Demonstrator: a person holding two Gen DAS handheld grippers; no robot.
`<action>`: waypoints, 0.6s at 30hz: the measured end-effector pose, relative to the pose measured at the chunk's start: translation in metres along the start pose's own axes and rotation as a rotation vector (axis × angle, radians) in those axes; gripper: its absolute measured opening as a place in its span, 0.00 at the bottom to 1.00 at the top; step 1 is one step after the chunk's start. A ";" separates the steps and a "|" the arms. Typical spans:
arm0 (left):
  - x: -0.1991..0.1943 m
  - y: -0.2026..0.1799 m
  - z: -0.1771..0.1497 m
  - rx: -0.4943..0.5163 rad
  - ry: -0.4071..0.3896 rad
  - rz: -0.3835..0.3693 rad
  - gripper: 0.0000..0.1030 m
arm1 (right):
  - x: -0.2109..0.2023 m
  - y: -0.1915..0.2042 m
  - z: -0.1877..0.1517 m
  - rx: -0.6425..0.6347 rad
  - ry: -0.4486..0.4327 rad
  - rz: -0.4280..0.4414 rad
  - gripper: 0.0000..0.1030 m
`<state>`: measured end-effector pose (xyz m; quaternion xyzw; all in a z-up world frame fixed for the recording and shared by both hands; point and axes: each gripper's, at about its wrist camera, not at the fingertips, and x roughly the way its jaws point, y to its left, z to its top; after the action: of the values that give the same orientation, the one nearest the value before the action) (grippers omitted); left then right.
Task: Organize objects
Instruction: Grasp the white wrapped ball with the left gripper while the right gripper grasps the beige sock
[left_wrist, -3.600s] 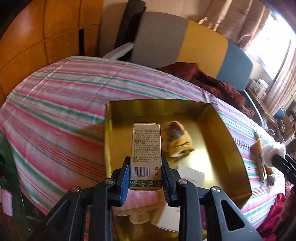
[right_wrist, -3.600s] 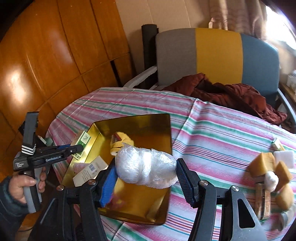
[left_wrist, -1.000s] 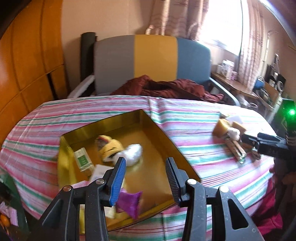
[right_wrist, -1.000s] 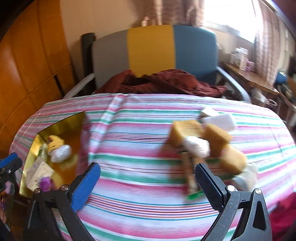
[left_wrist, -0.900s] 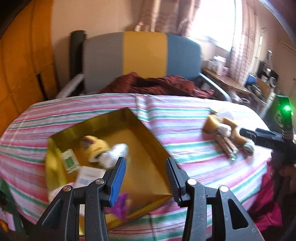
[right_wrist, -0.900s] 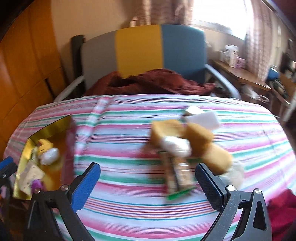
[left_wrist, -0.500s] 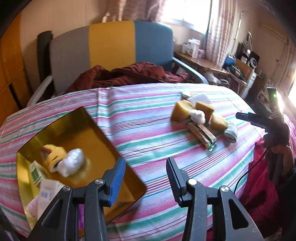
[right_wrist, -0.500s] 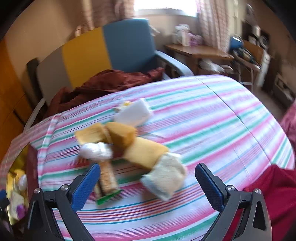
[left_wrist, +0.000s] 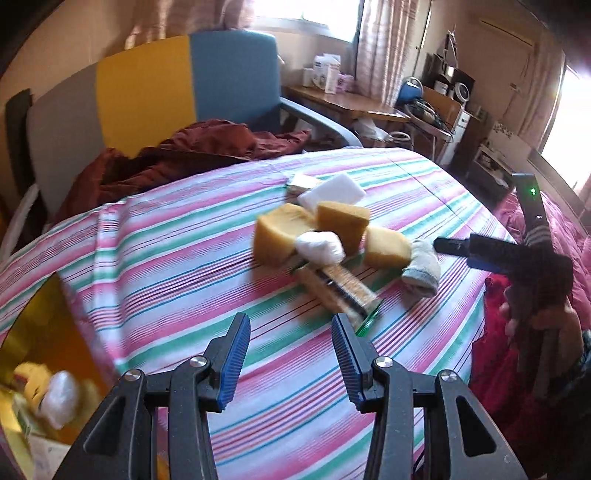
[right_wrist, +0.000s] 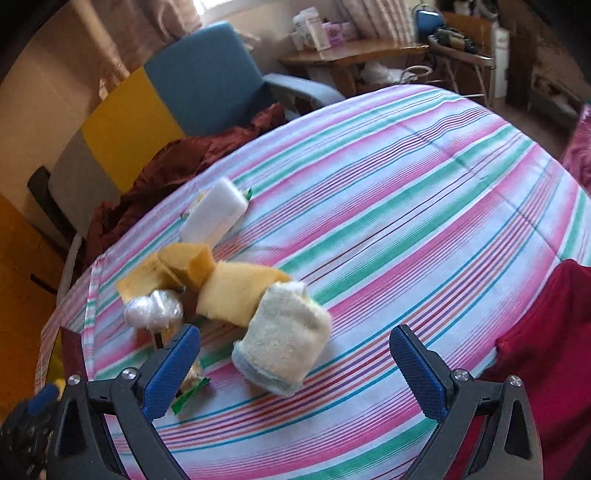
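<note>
A pile of objects lies on the striped tablecloth: yellow sponges (left_wrist: 280, 236) (right_wrist: 236, 291), a white block (left_wrist: 332, 190) (right_wrist: 214, 218), a plastic-wrapped white ball (left_wrist: 319, 247) (right_wrist: 153, 308), a rolled pale sock (left_wrist: 421, 271) (right_wrist: 284, 345) and a long snack packet (left_wrist: 340, 290). My left gripper (left_wrist: 290, 358) is open and empty, just short of the packet. My right gripper (right_wrist: 295, 373) is open wide and empty, just short of the sock. The gold tin (left_wrist: 44, 332) at the left edge holds a white ball (left_wrist: 59, 397) and other items.
A grey, yellow and blue chair (left_wrist: 147, 88) with dark red cloth (left_wrist: 192, 151) stands behind the table. A red cloth (right_wrist: 546, 332) hangs at the table's right edge. A cluttered desk (left_wrist: 354, 103) is in the back.
Both grippers have let go of their items in the gold tin, opened, and swung right to the pile. The right one has closed in on the sock.
</note>
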<state>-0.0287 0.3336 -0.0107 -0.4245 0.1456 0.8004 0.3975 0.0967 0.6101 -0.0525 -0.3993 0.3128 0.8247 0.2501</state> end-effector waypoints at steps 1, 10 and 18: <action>0.006 -0.002 0.004 -0.003 0.008 -0.011 0.45 | 0.003 0.003 -0.002 -0.014 0.013 0.003 1.00; 0.059 -0.013 0.035 -0.024 0.039 -0.077 0.45 | 0.018 0.007 -0.007 -0.021 0.048 0.013 1.00; 0.102 -0.016 0.056 -0.066 0.083 -0.105 0.45 | 0.025 0.014 -0.006 -0.055 0.037 0.004 1.00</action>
<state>-0.0809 0.4282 -0.0564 -0.4773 0.1131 0.7646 0.4181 0.0765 0.6009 -0.0713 -0.4206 0.2952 0.8260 0.2317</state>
